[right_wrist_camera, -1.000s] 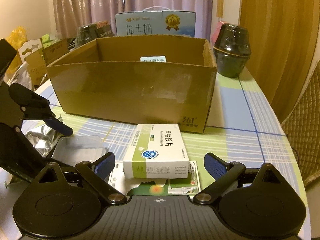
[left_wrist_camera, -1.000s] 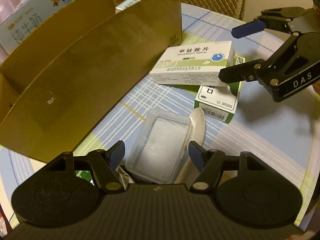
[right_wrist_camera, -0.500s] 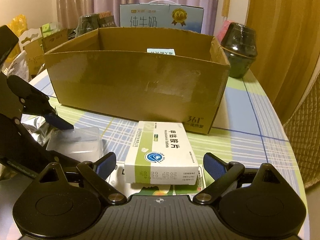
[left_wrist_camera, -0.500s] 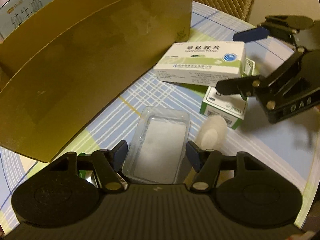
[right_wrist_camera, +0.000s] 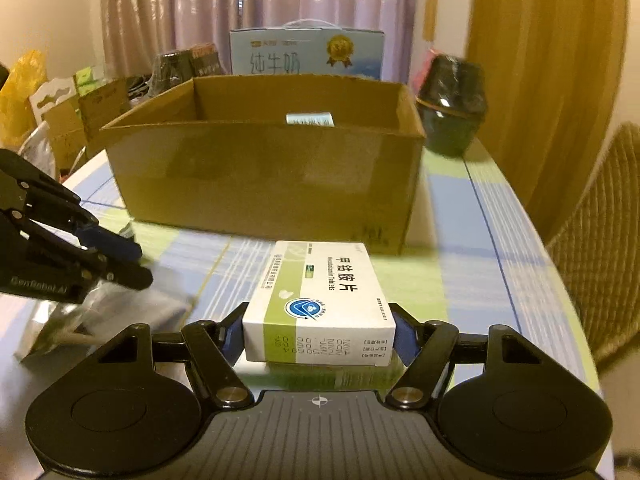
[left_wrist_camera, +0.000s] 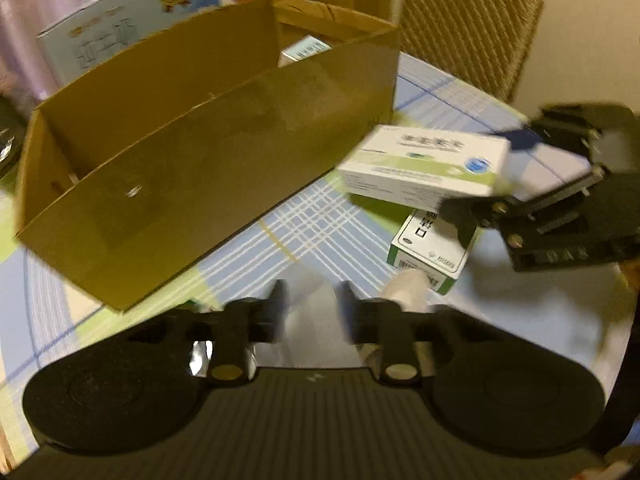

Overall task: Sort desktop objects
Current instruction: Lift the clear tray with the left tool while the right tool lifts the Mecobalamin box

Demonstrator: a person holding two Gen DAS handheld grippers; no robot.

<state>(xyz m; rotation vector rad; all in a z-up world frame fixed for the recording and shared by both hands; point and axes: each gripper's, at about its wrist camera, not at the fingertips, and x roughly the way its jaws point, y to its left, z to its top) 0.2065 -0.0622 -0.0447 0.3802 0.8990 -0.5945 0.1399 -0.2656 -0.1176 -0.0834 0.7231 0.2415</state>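
My right gripper point(right_wrist_camera: 319, 338) has its jaws closing on a white and green medicine box point(right_wrist_camera: 320, 296), and both pads touch its sides. That box lies on a second green and white box point(left_wrist_camera: 432, 248). In the blurred left wrist view, my left gripper point(left_wrist_camera: 310, 300) has its jaws closing, now narrow, with the pale clear plastic tray point(left_wrist_camera: 310, 320) pinched between them. The right wrist view shows the left gripper point(right_wrist_camera: 136, 264) at the left, above blurred plastic point(right_wrist_camera: 140, 308). An open cardboard box point(right_wrist_camera: 264, 176) stands behind, with a small carton point(right_wrist_camera: 310, 119) inside.
A crumpled foil packet point(right_wrist_camera: 52, 328) lies under the left gripper. A white spoon-like piece point(left_wrist_camera: 404, 284) lies beside the lower box. Behind the cardboard box stand a milk carton point(right_wrist_camera: 304, 56) and a dark pot point(right_wrist_camera: 452, 108). A wicker chair point(right_wrist_camera: 600, 240) is at the table's right.
The left jaws have drawn in from beside the tray to a narrow gap, and that hand has risen. The right jaws have come in until they meet the medicine box's sides.
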